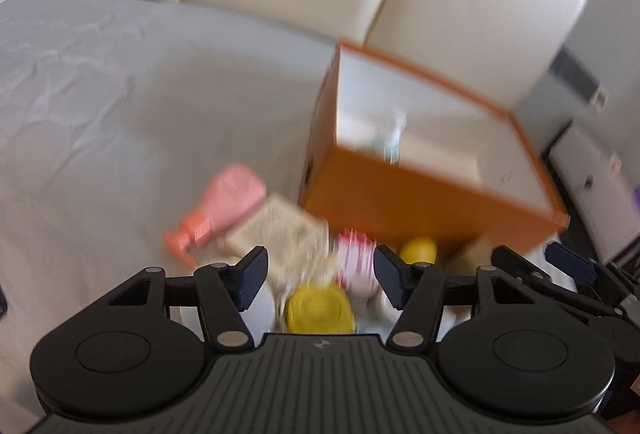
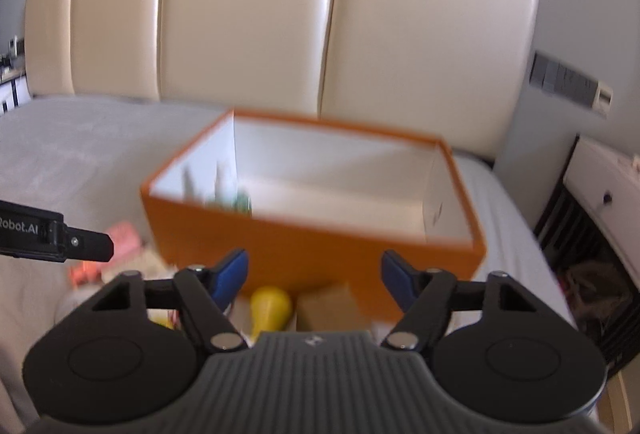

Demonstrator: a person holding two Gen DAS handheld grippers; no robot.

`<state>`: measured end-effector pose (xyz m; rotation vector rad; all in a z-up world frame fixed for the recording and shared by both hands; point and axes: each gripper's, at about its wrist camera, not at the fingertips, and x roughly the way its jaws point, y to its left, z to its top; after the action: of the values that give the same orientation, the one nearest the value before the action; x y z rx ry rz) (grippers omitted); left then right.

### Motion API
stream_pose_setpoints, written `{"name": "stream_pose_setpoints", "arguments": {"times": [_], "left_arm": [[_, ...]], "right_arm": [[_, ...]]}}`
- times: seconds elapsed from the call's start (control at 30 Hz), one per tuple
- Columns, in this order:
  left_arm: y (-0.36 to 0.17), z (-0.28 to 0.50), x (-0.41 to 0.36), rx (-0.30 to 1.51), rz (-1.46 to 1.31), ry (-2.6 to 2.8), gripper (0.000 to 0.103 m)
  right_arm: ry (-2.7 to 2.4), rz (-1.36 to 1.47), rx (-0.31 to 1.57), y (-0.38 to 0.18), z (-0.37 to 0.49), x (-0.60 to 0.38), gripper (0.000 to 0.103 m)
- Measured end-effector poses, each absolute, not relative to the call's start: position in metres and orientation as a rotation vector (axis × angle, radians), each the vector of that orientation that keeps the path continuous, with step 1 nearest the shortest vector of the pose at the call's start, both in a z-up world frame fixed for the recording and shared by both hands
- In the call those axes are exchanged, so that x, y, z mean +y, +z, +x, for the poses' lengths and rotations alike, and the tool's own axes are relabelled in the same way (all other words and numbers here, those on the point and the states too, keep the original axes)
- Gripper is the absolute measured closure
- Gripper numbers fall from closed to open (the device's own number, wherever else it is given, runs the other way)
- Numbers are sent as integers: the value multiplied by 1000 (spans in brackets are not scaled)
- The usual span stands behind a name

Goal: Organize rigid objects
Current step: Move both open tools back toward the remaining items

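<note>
An open orange box (image 1: 420, 201) with white inside stands on the grey bed; it also shows in the right wrist view (image 2: 320, 246). A pale green item (image 1: 390, 137) lies inside it. In front of the box lies a pile: a pink pump bottle (image 1: 224, 209), a beige pack (image 1: 280, 230), a red-and-white item (image 1: 354, 258), a yellow-lidded jar (image 1: 320, 308) and a yellow bulb-shaped item (image 2: 270, 308). My left gripper (image 1: 320, 276) is open and empty above the pile. My right gripper (image 2: 314, 280) is open and empty before the box, over the yellow item and a brown block (image 2: 332, 308).
A cream padded headboard (image 2: 320, 13) rises behind the bed. A white nightstand (image 2: 604, 193) stands to the right, past the mattress edge. The grey sheet (image 1: 120, 113) spreads to the left of the pile. The left gripper's finger (image 2: 80, 242) reaches in at the right view's left edge.
</note>
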<state>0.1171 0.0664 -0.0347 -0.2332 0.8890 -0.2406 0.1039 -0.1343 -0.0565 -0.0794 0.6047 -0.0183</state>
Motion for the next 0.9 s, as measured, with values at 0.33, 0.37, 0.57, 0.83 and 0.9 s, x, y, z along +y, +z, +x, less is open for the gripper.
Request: {"name": "stream_pose_setpoints", "arguments": {"times": [0.33, 0.37, 0.57, 0.83, 0.9], "left_arm": [[-58, 117, 7, 939, -68, -391, 50], [-61, 119, 2, 936, -36, -393, 50], [-70, 124, -8, 946, 23, -428, 49], [-82, 130, -19, 950, 69, -437, 40], [-84, 130, -20, 945, 79, -448, 40]], "right_arm": [[-7, -4, 764, -93, 101, -145, 60], [-18, 16, 766, -93, 102, -148, 60], [-24, 144, 812, -101, 109, -166, 65], [-79, 224, 856, -109, 117, -177, 65], [-93, 247, 865, -111, 117, -180, 65]]}}
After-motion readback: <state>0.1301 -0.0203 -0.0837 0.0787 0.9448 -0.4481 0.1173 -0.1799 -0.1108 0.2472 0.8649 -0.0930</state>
